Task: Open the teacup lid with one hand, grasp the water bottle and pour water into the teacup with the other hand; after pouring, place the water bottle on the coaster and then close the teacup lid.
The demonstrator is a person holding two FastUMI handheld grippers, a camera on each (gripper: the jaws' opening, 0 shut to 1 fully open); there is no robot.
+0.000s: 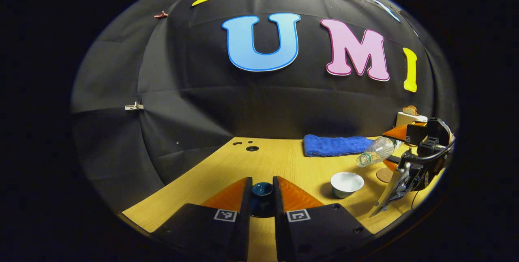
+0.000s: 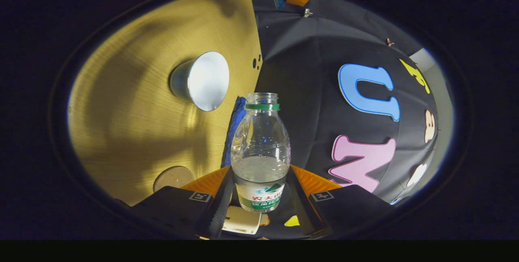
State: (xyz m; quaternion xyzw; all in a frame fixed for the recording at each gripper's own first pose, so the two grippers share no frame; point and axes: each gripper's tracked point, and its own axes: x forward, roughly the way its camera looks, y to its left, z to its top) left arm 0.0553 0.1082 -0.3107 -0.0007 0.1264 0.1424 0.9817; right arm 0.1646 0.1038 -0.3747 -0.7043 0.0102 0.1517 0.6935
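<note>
Wood-grain tabletop [image 1: 284, 160], pale and smooth, lies under both of your grippers. Your left gripper [image 1: 262, 197] has its jaws drawn close on a small dark blue glazed teacup lid [image 1: 262, 190], which sits squarely between the fingers near their tips; both fingers look pressed against it. Off to the right of those jaws stands the round white ceramic teacup [image 1: 347, 183], uncovered, its glossy bowl open to the top. Just beyond it the clear ribbed plastic water bottle [image 1: 375, 151] hangs tilted, its capless mouth with a green neck ring pointing down toward the cup. A fluffy blue towel [image 1: 336, 145] lies folded behind the cup.

Your right gripper [image 2: 260, 191] is clamped on that bottle [image 2: 260, 148] low on its labelled body, which juts out forward between the fingers, with water settled inside. The teacup [image 2: 202, 80] lies ahead and left of the mouth, apart from it. A round flat brown coaster [image 2: 173, 177] shows just left of the jaws.
</note>
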